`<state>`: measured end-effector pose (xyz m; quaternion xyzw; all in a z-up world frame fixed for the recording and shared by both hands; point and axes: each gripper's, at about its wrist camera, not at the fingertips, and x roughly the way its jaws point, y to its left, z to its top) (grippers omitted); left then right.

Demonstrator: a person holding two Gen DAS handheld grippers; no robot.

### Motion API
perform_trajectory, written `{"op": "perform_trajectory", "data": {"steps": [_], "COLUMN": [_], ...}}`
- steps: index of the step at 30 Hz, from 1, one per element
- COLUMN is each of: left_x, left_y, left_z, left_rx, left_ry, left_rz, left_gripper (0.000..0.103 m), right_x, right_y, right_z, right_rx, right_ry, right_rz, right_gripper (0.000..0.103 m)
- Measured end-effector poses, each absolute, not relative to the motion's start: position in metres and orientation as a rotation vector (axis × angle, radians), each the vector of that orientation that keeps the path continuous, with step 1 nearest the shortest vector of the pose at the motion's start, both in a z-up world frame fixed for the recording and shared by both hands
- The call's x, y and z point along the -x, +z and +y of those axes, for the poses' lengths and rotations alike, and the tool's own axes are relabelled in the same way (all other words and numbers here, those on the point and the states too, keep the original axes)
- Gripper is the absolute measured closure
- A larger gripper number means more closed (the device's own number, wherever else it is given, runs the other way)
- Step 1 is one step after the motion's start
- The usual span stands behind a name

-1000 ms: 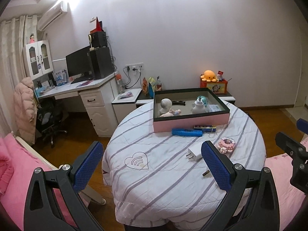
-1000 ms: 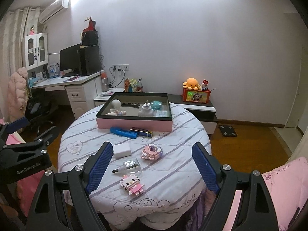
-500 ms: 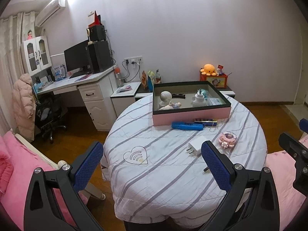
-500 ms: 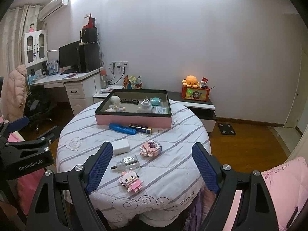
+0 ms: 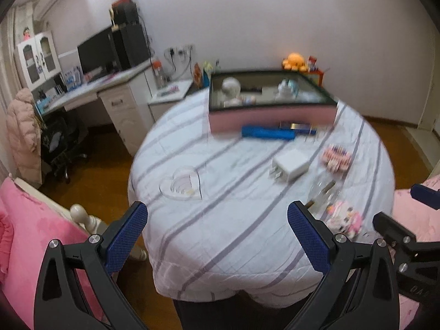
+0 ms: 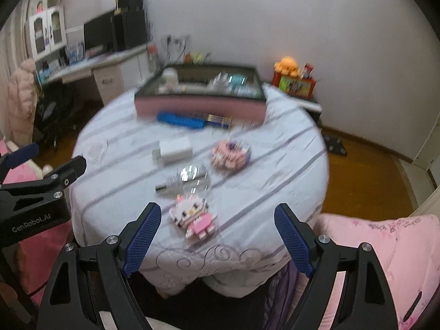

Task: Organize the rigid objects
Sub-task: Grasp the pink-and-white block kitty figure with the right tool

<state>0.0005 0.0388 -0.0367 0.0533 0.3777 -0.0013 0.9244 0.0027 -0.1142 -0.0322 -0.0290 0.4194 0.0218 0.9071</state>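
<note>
Left gripper (image 5: 217,236) and right gripper (image 6: 217,233) hovering over tabletop (image 5: 220,242), fingers spread wide, nothing between; block figure (image 6: 194,217) lying below right.

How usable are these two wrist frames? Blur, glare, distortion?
Left wrist view: motion-smeared pink box and blue case, while the left claw stays sharp. Right wrist view: heavier smear, glare on the clear bottle; right claw crisp. Both views: fisheye bowing, dark corners.
</note>
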Motion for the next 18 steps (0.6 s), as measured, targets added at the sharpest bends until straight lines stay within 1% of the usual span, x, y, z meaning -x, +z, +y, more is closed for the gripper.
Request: {"op": "perform_trajectory", "data": {"steps": [2, 6, 12, 14, 15, 16, 18], "left_x": [-0.007, -0.019, -0.035, -0.041, -0.042, -0.044, -0.046], "left_y": [-0.050, -0.072, -0.085, -0.087, -0.088, -0.088, -0.088], "left_z": [0.039, 0.040, 0.043, 0.039, 0.036, 0.032, 0.022], "left_rx": [-0.096, -0.084, -0.017, 0.001, -0.001, -0.008, -0.027], "left_ry": [-0.016, -0.031, -0.048, -0.069, -0.077, -0.087, -0.111], "left_rz": [0.822, 0.895, 0.946, 0.958, 0.964, 0.968, 0.971], "left_gripper": [0.000, 0.000, 0.000, 0.000, 0.000, 0.000, 0.000], "right_x": [-0.011, -0.022, -0.040, -0.046, -0.048, -0.050, -0.051], "right_y": [-0.048, -0.066, -0.086, -0.092, -0.095, -0.098, -0.097], "right_z": [-0.110, -0.110, -0.106, -0.104, -0.104, -0.106, -0.112], "right_rx": [0.074, 0.050, 0.057, 0.070, 0.065, 0.054, 0.057], "right_ry": [0.057, 0.089, 0.129, 0.127, 0.130, 0.130, 0.119], "right_rz": [0.916, 0.939, 0.971, 0.981, 0.993, 1.002, 1.000], "right_gripper": [0.017, 0.017, 0.018, 0.026, 0.040, 0.049, 0.050]}}
